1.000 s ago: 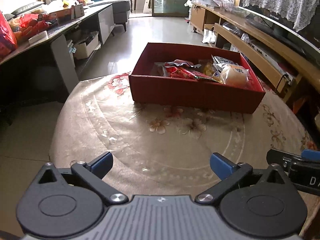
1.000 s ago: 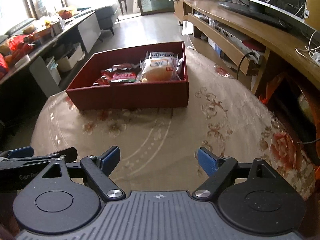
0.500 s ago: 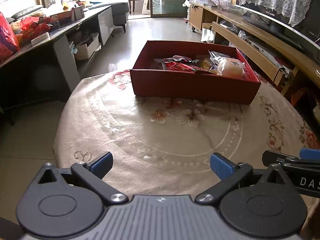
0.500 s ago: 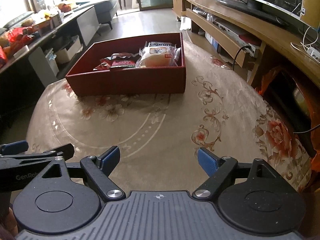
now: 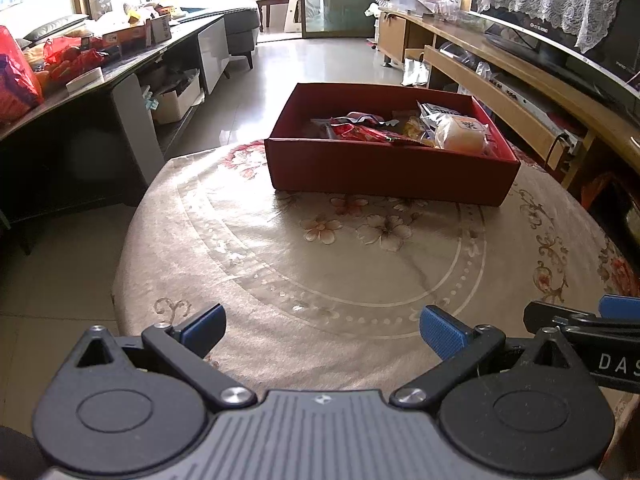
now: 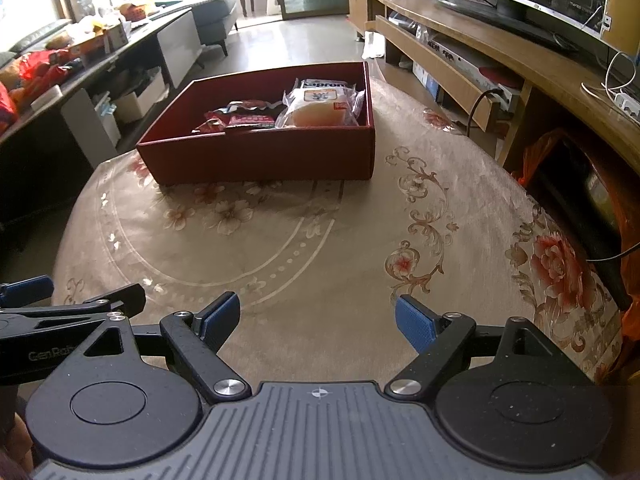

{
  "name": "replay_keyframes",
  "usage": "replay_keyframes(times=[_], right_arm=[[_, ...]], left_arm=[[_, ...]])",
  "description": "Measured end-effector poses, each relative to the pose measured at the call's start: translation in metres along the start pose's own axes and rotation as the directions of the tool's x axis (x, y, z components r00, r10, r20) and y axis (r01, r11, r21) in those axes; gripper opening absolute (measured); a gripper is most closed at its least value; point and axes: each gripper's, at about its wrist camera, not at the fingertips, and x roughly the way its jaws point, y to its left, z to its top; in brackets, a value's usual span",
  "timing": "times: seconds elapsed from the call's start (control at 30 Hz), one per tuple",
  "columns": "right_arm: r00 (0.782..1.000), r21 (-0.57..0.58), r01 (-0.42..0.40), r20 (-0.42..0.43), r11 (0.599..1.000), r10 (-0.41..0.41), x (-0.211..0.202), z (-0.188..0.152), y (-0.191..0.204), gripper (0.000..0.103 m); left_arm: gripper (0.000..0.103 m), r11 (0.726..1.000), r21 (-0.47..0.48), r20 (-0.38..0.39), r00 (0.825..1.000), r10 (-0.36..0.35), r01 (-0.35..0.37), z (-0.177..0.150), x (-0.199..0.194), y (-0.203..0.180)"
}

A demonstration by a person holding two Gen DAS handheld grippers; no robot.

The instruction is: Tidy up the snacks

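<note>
The box (image 5: 384,176) is deep red; the tablecloth (image 5: 320,264) is beige with pale rings, cream blossoms and red roses; one snack packet (image 6: 250,120) is red, the bun wrapper (image 6: 320,106) clear over pale yellow; the gripper pads (image 5: 442,336) are blue.

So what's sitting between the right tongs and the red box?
Nothing: in the right wrist view only bare floral tablecloth separates the right tongs from the red box.
</note>
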Motion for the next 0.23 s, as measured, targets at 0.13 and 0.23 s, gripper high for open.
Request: replay_keyframes(times=[0.13,0.23], right_arm=[[1.000,-0.005,-0.003,0.001,1.000,0.003,-0.0011,-0.0017,0.0016,0.089],[1.000,-0.004,-0.006,0.002,1.000,0.006,-0.0023,-0.0017,0.0010,0.089]], left_arm=[[0.103,1.000,-0.002,0.000,1.000,0.000,0.000,-0.0010,-0.0017,0.0013],[0.103,1.000,-0.003,0.000,1.000,0.001,-0.001,-0.0013,-0.0029,0.0014]])
